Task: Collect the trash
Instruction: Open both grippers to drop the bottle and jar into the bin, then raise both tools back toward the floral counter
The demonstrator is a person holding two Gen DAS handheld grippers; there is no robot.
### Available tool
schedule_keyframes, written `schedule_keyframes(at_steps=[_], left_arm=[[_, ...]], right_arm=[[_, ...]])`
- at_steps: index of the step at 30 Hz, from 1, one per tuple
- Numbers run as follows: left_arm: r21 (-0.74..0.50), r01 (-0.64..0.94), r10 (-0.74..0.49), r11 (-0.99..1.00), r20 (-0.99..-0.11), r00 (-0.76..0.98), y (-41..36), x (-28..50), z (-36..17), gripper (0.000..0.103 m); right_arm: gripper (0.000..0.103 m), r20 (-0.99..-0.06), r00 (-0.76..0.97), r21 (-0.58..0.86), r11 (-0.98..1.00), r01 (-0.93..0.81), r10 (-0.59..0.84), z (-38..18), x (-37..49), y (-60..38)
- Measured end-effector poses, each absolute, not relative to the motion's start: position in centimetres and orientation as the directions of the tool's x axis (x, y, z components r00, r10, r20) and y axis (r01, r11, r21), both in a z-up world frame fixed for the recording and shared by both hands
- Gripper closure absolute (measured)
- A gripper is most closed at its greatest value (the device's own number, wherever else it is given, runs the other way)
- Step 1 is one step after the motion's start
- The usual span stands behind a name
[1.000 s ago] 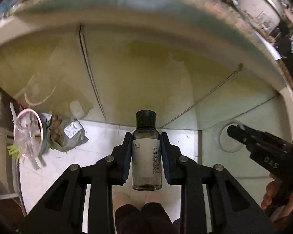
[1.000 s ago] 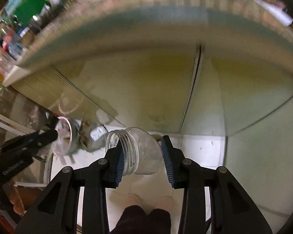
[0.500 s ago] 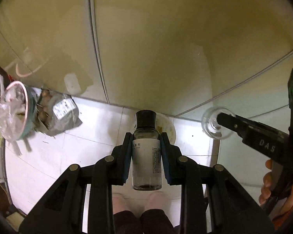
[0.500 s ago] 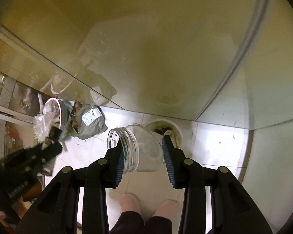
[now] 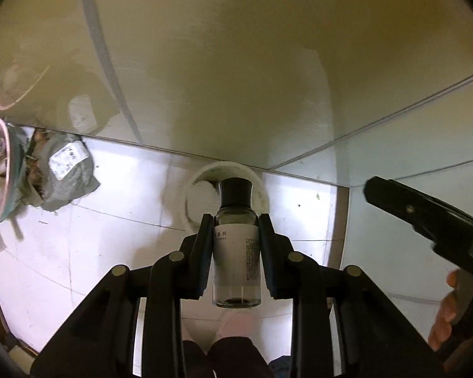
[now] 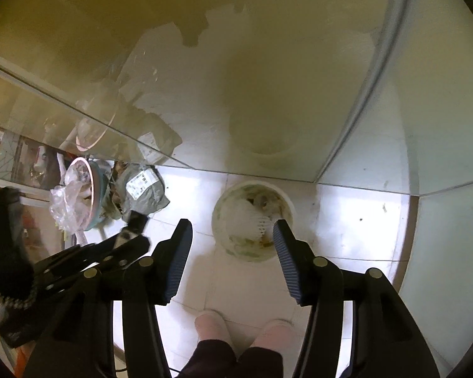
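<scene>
My left gripper [image 5: 235, 223] is shut on a small clear bottle [image 5: 236, 252] with a black cap and white label, held upright above the floor. Past it stands a round white trash bin [image 5: 255, 176] on the tiled floor. In the right wrist view my right gripper [image 6: 233, 233] is open and empty, its blue pads wide apart right above the same bin [image 6: 219, 211], which holds white and brown trash. The clear jar is not visible in either view.
A grey wrapped parcel [image 6: 145, 189] and a pink-rimmed bowl with crumpled plastic [image 6: 78, 195] lie on the floor to the left of the bin. Glossy cabinet fronts [image 5: 236, 63] rise behind it. The person's pink slippers [image 6: 211, 324] stand below the grippers.
Both grippers have tilted down toward the floor and the bin. My right gripper has opened and the clear jar it held is gone from its jaws. The left still holds the bottle.
</scene>
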State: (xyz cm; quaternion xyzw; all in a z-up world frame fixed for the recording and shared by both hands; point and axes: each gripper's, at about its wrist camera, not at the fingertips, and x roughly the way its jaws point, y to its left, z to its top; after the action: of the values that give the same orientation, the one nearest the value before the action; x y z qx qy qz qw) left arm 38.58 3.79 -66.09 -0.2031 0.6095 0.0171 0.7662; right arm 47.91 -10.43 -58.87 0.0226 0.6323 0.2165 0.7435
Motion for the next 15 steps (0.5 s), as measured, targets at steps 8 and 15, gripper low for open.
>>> schedule_keyframes(at_steps=[8, 15], left_arm=[[-0.301, -0.255, -0.241, 0.919, -0.940, 0.241, 2.4, 39.8, -65.7, 0.054], [-0.267, -0.246, -0.204, 0.932, -0.946, 0.252, 2.9, 38.6, -61.4, 0.054]], right_arm=[[0.053, -0.922, 0.152, 0.305, 0.910, -0.282, 0.356, -56.7, 47.7, -11.9], [0.053, -0.915, 0.179, 0.305, 0.911, -0.279, 0.361, -53.4, 47.0, -12.2]])
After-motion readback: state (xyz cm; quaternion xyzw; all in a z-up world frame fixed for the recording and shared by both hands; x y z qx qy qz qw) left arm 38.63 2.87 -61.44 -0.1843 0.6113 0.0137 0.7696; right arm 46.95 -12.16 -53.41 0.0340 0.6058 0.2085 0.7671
